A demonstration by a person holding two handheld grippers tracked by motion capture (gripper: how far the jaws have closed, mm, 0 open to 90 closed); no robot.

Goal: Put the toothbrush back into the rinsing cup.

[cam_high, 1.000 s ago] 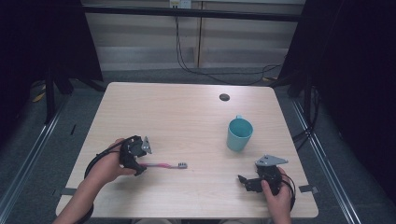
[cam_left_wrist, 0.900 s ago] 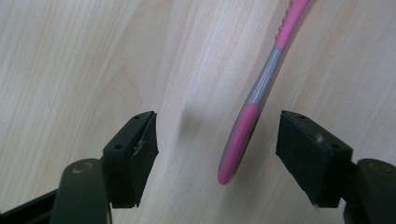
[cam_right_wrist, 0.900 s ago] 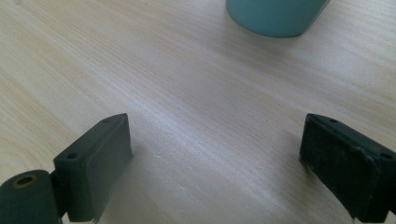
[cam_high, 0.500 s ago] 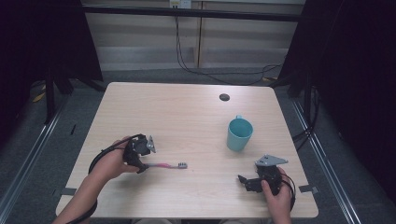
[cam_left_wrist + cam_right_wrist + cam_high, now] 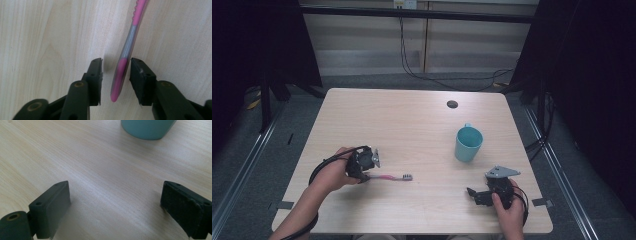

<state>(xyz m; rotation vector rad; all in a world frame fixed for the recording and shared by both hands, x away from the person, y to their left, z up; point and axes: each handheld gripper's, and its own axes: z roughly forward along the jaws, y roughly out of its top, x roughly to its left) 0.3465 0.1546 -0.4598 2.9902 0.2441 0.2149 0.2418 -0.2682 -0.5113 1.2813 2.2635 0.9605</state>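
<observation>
With the left gripper (image 5: 116, 67) jaws just closing around but not yet clamping the toothbrush (image 5: 388, 177) handle near the table's (image 5: 412, 120) front-left edge, centre the handle before closing fully; right gripper (image 5: 115, 202) rests open.

Fixed overhead camera faces the table (image 5: 412, 125); two close cameras share its wood.

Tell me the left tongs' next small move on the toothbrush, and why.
Probably finish closing. The left tongs have just been closing around the toothbrush handle end; one pad looks to touch it, but a gap remains on the other side, so it isn't gripped yet.
</observation>
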